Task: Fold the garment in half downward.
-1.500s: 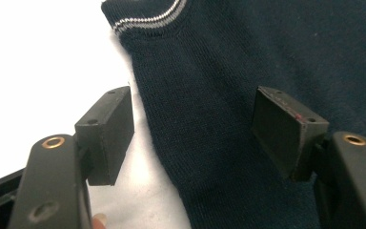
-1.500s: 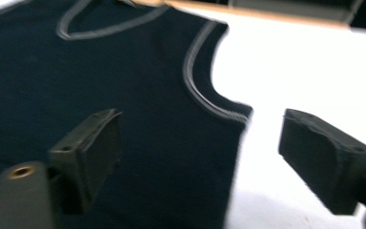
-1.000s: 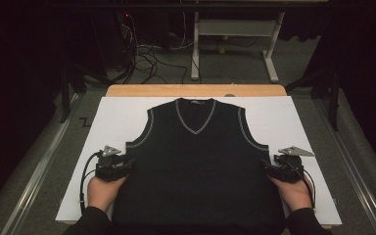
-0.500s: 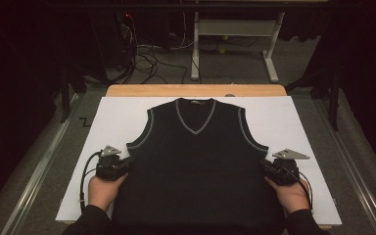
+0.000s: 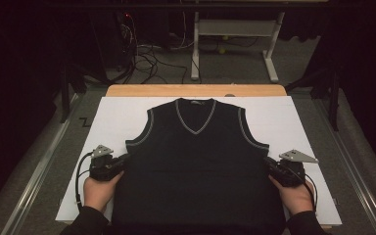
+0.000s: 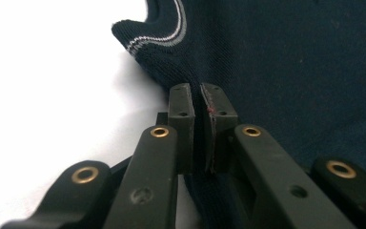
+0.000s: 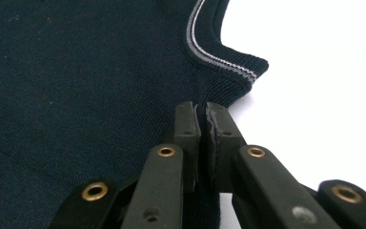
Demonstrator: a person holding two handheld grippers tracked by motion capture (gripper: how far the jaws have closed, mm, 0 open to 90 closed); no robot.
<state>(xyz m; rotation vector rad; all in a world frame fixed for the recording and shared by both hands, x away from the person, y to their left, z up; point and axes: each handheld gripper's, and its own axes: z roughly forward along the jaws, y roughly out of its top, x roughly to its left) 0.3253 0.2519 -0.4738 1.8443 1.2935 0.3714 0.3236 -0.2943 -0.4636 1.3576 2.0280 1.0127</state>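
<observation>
A white-covered bench (image 5: 284, 122) carries a dark navy knitted sleeveless vest (image 5: 198, 166), lying flat at its centre. Your left hand-held gripper (image 5: 120, 165) and right hand-held gripper (image 5: 270, 166) each pinch a side seam below the armholes; folding looks unstarted.

The vest's (image 5: 198, 181) hem runs off the high view's bottom edge, as do both sleeves. Fabric pinched inside each hand-held gripper is hidden; floor beyond the surface (image 5: 284, 117) lies in darkness.
</observation>
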